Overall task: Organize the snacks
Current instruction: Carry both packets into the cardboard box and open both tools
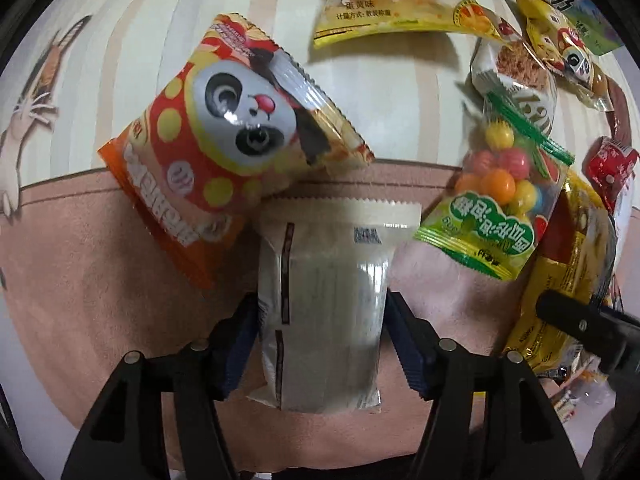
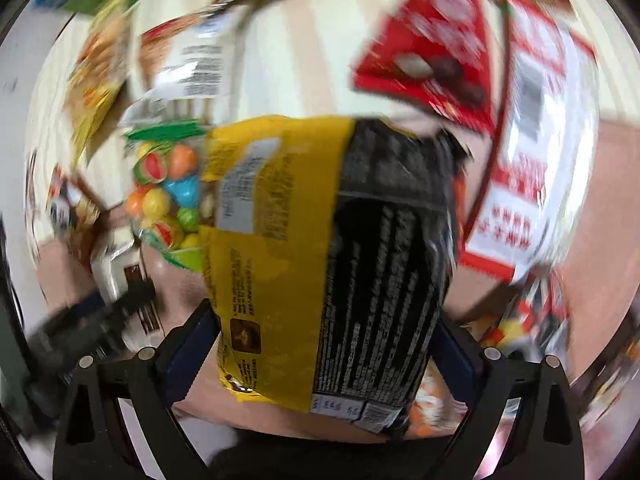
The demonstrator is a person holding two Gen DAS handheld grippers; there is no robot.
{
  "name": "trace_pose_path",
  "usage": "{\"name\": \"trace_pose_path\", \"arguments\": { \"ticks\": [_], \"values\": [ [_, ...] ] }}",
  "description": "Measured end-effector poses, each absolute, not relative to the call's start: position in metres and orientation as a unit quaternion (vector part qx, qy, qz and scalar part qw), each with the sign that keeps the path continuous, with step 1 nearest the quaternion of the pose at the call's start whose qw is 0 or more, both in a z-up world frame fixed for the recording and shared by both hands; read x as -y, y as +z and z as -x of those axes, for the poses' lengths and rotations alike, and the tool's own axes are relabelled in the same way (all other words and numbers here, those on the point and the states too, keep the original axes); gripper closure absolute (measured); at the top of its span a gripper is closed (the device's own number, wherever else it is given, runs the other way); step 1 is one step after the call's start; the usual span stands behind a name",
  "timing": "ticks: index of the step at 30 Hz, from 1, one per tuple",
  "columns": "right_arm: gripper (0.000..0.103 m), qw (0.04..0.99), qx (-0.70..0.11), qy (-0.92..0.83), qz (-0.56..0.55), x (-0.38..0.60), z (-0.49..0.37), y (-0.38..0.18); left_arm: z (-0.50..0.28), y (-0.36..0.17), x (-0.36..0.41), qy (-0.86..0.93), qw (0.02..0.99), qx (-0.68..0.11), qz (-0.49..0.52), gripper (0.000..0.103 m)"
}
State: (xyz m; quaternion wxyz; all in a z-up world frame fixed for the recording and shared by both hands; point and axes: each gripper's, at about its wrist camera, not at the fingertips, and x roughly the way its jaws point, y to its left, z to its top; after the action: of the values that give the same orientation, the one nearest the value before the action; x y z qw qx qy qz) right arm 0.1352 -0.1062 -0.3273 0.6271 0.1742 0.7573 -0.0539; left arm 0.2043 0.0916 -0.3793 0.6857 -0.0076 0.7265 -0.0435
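Striped table [image 1: 248,20] cluttered with snacks; left gripper [image 1: 322,328] jaws clamped on white packet [image 1: 320,304], right gripper [image 2: 320,340] jaws flank yellow-black bag [image 2: 328,264] (blurred, grip unclear).

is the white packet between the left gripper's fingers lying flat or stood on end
Lying flat. The white packet shows its broad printed back, serrated end seal pointing away, resting on the pink mat between the left gripper fingers.
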Motion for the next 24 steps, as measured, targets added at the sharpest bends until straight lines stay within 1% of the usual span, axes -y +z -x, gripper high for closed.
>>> {"name": "trace_pose_path", "arguments": {
  "ticks": [1,2,5,6,11,14,18,24],
  "values": [
    [0.003,0.627,-0.755,-0.062,-0.18,0.106,-0.134,-0.331,-0.203,-0.378,-0.092,-0.037,0.69,-0.723,0.008,0.045],
    [0.004,0.628,-0.755,-0.064,-0.178,0.103,-0.134,-0.334,-0.197,-0.377,-0.09,-0.029,0.696,-0.718,0.006,0.045],
    [0.015,0.645,-0.747,-0.06,-0.152,0.099,-0.131,-0.336,-0.182,-0.375,-0.085,-0.009,0.7,-0.714,0.01,0.046],
    [0.016,0.649,-0.744,-0.056,-0.153,0.1,-0.129,-0.335,-0.18,-0.375,-0.086,-0.006,0.699,-0.715,0.016,0.046],
    [0.017,0.659,-0.735,-0.033,-0.155,0.113,-0.109,-0.326,-0.158,-0.372,-0.088,0.001,0.701,-0.711,0.047,0.046],
    [0.017,0.671,-0.726,-0.017,-0.151,0.095,-0.102,-0.306,-0.158,-0.37,-0.1,-0.004,0.71,-0.701,0.058,0.046],
    [0.017,0.68,-0.709,0.022,-0.187,0.101,-0.1,-0.275,-0.159,-0.342,-0.092,-0.026,0.717,-0.691,0.085,0.046],
    [0.017,0.707,-0.668,0.066,-0.223,0.12,-0.121,-0.209,-0.2,-0.276,-0.084,-0.069,0.745,-0.654,0.109,0.046]
  ]
}}
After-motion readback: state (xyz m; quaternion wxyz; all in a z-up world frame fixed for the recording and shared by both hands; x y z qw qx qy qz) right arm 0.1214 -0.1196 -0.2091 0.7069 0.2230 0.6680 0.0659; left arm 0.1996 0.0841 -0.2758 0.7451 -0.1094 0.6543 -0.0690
